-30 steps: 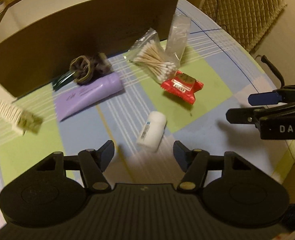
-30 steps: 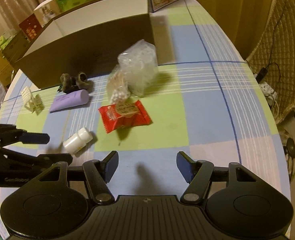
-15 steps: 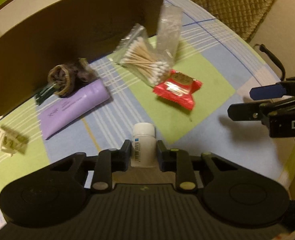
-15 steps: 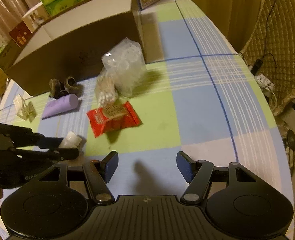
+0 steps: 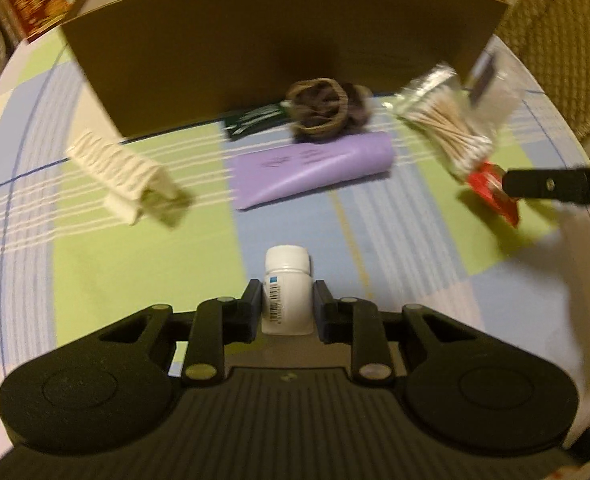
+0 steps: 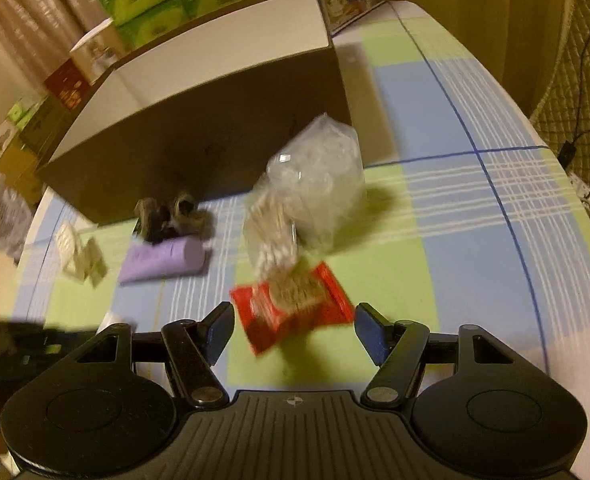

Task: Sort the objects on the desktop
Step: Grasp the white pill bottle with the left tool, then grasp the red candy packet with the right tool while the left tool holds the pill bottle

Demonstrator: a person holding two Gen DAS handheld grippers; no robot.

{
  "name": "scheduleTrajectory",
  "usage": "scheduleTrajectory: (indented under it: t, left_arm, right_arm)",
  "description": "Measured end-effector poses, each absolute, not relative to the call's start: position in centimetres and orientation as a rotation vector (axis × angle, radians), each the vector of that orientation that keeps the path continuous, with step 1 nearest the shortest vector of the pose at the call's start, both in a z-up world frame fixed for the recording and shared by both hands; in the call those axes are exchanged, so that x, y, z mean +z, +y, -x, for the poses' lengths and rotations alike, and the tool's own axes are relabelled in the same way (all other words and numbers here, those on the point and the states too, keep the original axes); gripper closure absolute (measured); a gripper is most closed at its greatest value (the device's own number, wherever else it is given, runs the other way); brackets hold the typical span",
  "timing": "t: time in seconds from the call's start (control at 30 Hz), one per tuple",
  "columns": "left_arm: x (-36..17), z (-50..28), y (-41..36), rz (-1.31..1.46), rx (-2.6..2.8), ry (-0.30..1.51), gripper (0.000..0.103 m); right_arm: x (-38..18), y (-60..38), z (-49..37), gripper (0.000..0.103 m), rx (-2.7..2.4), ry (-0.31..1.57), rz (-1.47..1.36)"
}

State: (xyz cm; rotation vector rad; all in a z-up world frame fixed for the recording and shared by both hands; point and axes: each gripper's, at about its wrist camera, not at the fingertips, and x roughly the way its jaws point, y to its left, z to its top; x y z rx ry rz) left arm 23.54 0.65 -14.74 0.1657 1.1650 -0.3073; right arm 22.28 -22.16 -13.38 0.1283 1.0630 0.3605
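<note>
One white bottle [image 5: 286,294], one purple tube [image 5: 311,170]

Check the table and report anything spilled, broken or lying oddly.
Nothing is spilled or visibly broken. The purple tube, hair ties, cotton swab bag and red snack packet lie scattered in front of the cardboard box, unsorted. The white bottle sits gripped in the left tongs.

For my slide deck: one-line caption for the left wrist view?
Left hand-held gripper clamps a white bottle above the checked tablecloth.
</note>
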Motion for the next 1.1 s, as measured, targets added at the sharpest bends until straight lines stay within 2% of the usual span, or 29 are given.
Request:
scheduleTrajectory:
  t: [0.2, 0.43, 0.67, 0.97, 1.0, 1.1]
  left_arm:
    - [-14.8, -23.7, 1.5, -0.135, -0.285, 1.167, 0.081]
    - [-14.9, -23.6, 1.5, -0.122, -0.291, 1.176, 0.081]
    - [-15.0, -23.7, 1.3, -0.114, -0.306, 1.191, 0.081]
    - [-14.9, -24.5, 0.6, -0.130, -0.303, 1.188, 0.081]
    - [-14.8, -24.5, 0.6, -0.130, -0.304, 1.189, 0.081]
    - [-14.8, -24.5, 0.6, -0.121, -0.307, 1.190, 0.081]
  right_arm:
    - [-14.6, -20.7, -24.1, 0.039, 0.319, 1.083, -0.094]
    - [-15.1, -22.5, -22.2, 0.040, 0.374, 1.103, -0.017]
    - [-14.0, -24.2, -21.8, 0.039, 0.341, 1.120, -0.181]
    - [-15.3, -21.3, -24.5, 0.038, 0.249, 1.114, -0.148]
    - [-15.4, -21.0, -24.5, 0.039, 0.250, 1.097, -0.114]
    - [-15.7, -20.6, -24.1, 0.055, 0.271, 1.073, -0.010]
